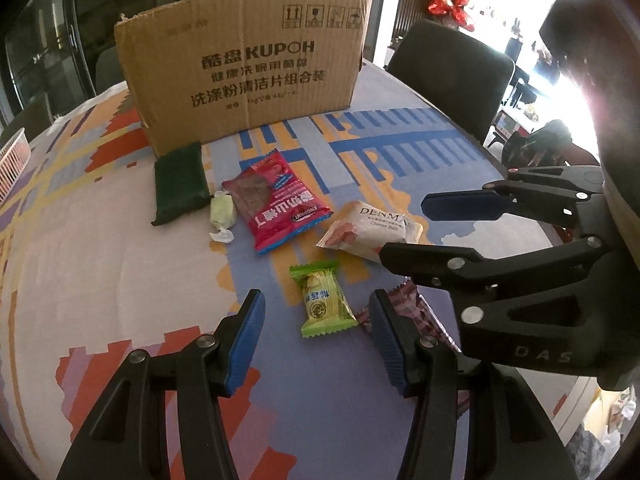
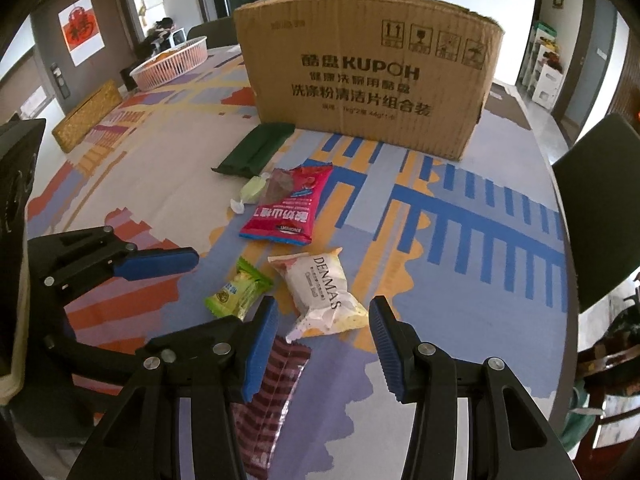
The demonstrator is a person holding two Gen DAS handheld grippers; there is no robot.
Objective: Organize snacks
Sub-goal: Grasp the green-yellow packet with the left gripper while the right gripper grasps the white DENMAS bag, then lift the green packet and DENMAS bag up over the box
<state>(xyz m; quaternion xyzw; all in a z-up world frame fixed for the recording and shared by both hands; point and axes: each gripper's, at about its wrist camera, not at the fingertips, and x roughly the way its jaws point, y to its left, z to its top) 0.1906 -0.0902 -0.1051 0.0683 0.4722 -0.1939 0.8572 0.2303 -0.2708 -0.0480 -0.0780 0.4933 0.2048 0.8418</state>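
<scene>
Both grippers hover with jaws apart and empty over loose snacks in front of a cardboard box point(image 1: 244, 68).

The left gripper point(image 1: 316, 320) has the green packet point(image 1: 322, 300) just ahead between its fingertips; the right gripper point(image 2: 324, 328) frames the white Denmas bag point(image 2: 320, 292), a striped wrapper point(image 2: 276, 384) beneath. Best approach: lower squarely, centre each packet, close gently.
</scene>
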